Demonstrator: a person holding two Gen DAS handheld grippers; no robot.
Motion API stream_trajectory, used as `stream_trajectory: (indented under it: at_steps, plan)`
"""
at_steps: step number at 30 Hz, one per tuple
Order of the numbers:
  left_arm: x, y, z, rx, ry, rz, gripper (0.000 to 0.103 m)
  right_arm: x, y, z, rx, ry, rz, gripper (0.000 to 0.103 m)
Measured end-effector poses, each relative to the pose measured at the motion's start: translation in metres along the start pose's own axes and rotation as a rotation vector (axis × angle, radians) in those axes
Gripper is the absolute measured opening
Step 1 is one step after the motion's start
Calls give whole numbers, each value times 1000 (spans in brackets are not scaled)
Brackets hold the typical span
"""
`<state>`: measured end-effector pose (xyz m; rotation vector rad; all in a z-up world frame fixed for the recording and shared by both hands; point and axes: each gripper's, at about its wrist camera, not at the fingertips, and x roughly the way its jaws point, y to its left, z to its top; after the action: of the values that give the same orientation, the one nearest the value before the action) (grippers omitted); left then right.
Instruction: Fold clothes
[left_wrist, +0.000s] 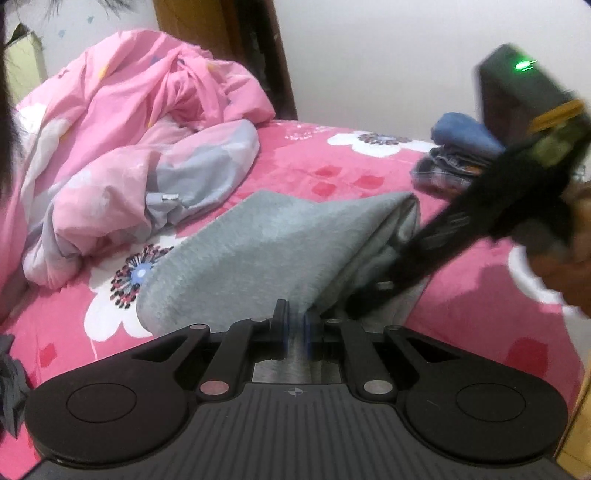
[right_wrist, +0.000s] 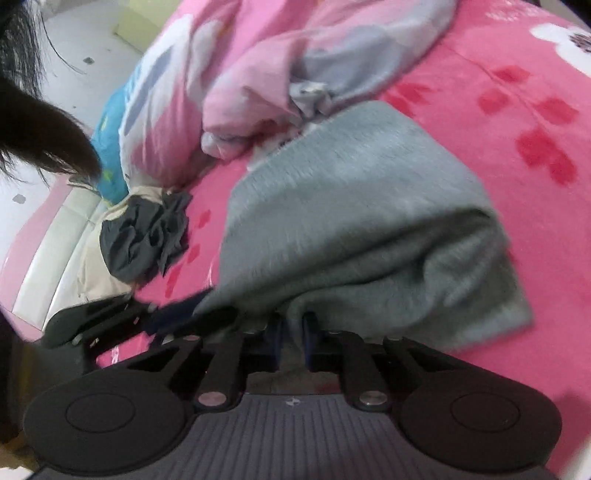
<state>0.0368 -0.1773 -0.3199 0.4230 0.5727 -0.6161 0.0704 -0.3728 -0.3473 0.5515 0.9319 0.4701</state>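
1. A grey garment (left_wrist: 280, 236) lies bunched on a bed (left_wrist: 332, 173) covered by a pink flowered sheet; its near edge rises toward both hand-held grippers.
2. The left hand-held gripper (left_wrist: 295, 332) has its jaws nearly together, pinching the garment's near edge; the cloth goes down between the blue pads, and the pinched part is hidden behind them.
3. In the right wrist view, the right hand-held gripper (right_wrist: 291, 334) has its jaws narrow with grey cloth sitting in the slot between them. Motion blur makes it hard to tell how firmly the pads press, but the fabric appears caught.
4. In the left wrist view the right hand-held gripper (left_wrist: 399, 273) comes in from the right as a blurred black bar, its tip buried in the garment's fold; a green light glows on its body.
5. The hand carrying it is only a brown smear at the right edge, cut off by the frame.
6. In the right wrist view the left hand-held gripper (right_wrist: 177, 317) shows as a blurred black shape at the garment's lower left corner.
7. A crumpled pink quilt (left_wrist: 140, 122) lies heaped beyond the garment, touching its far edge.
8. Folded jeans (left_wrist: 454, 158) sit stacked at the far right of the bed, partly hidden behind the right hand-held gripper.
9. A dark crumpled cloth (right_wrist: 144, 236) lies left of the garment, near the bed's edge.
10. Dark hair (right_wrist: 40, 136) hangs into the upper left corner of both views.
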Motion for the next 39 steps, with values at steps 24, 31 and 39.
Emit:
stream_trajectory:
  at_steps: [24,31,39]
  plan:
    - [15,-44,-53,389,0,37,7,-58,-52,56,100,-95,-164,45]
    - [6,-43,-46,392,-40,55,8,-52,-21,61,-200,-56,-182,16]
    - [17,-60,-61,538,-52,23,8,-40,-70,35,-149,-7,-297,35]
